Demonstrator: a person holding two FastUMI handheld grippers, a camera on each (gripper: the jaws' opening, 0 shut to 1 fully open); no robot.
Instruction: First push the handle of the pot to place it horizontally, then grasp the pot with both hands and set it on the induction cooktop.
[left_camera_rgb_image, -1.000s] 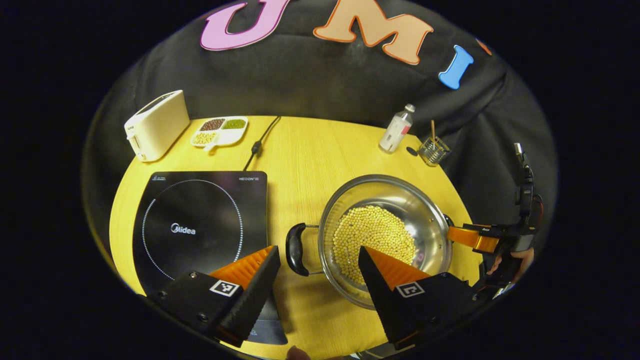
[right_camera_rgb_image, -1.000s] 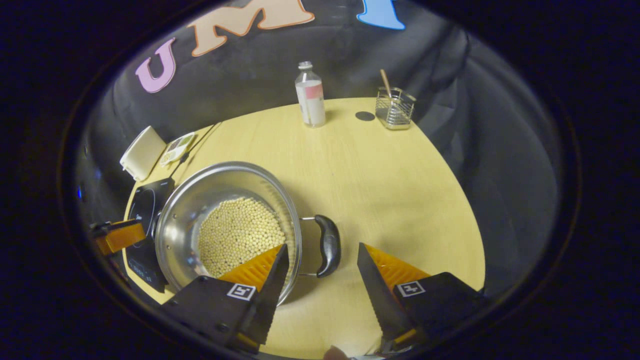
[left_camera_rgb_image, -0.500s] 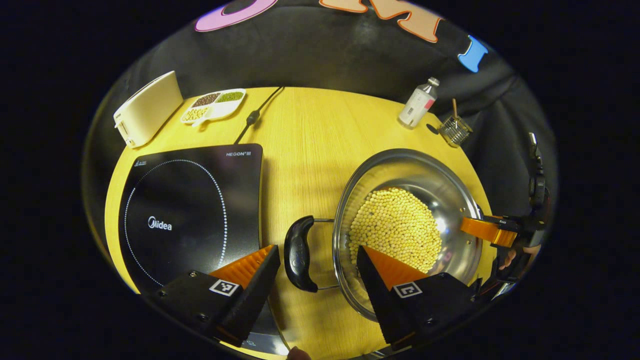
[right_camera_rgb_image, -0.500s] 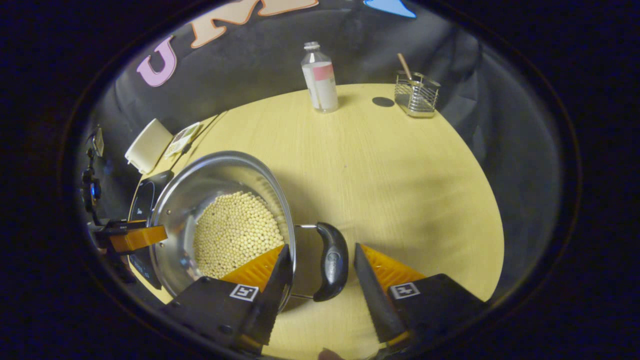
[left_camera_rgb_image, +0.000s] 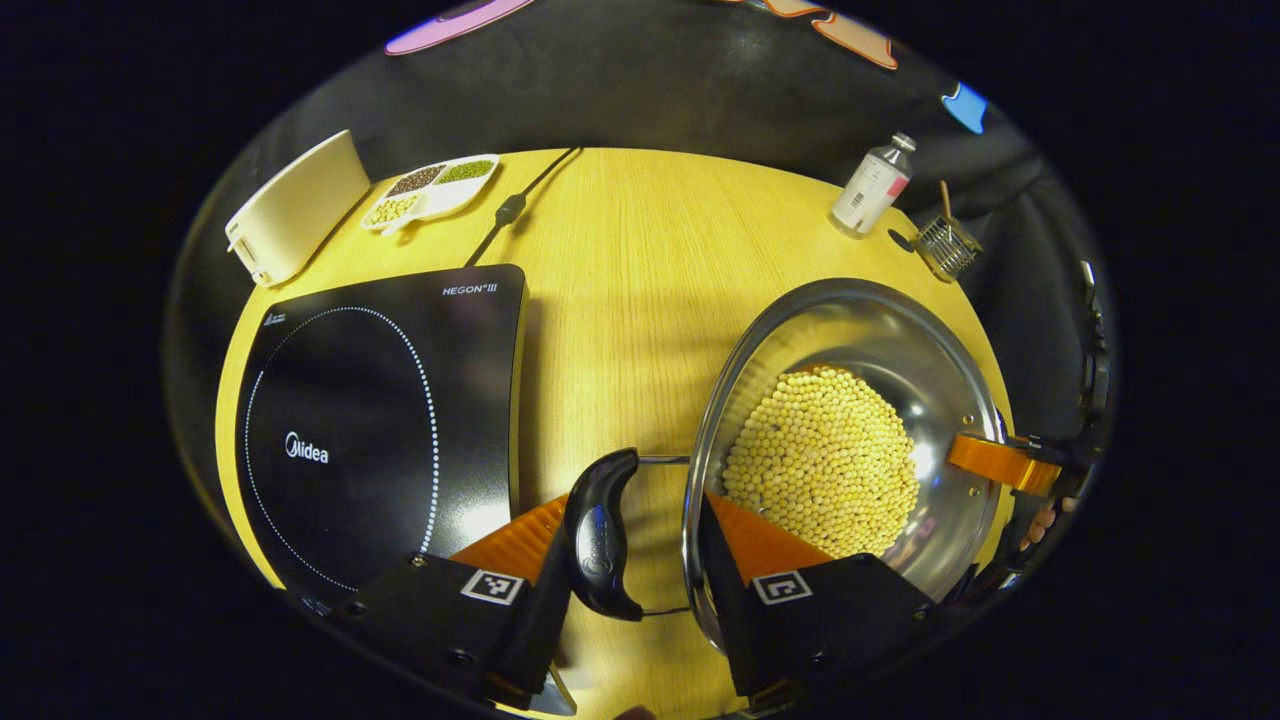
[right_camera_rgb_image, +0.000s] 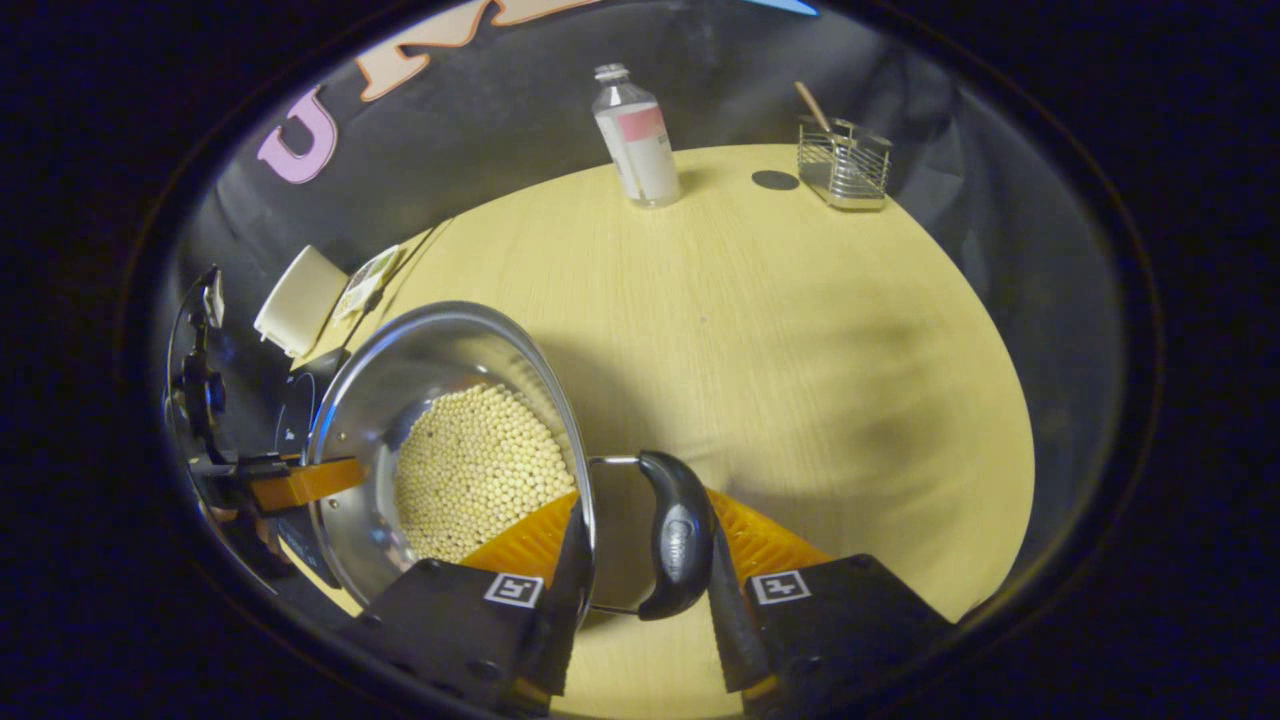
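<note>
Both grippers have closed in on the pot's handles since half a second ago, when each handle sat clear ahead of spread fingers. Now the left gripper (left_camera_rgb_image: 625, 590) has its jaws narrowed around the pot's black curved left handle (left_camera_rgb_image: 598, 535); one finger touches the grip, but whether the other presses it too cannot be told. The right gripper (right_camera_rgb_image: 640, 590) brackets the matching black right handle (right_camera_rgb_image: 677, 533) in the same way, jaws drawn close on either side, firm contact again unclear. Between them the round stainless-steel pot (left_camera_rgb_image: 850, 320), holding a heap of pale yellow beans (left_camera_rgb_image: 825, 460), rests on the yellow wooden table (left_camera_rgb_image: 620, 290), just beside the black glass induction cooktop (left_camera_rgb_image: 370, 420) and not yet on it. Beyond the cooktop stand a cream toaster (left_camera_rgb_image: 295, 205) and a white divided dish of mixed beans (left_camera_rgb_image: 430, 187), with a black power cord (left_camera_rgb_image: 515, 205) running between them and the table's far edge. Across the table, a clear plastic bottle with a red-and-white label (right_camera_rgb_image: 637, 135) stands near a wire mesh holder (right_camera_rgb_image: 845, 165) containing a wooden stick.
</note>
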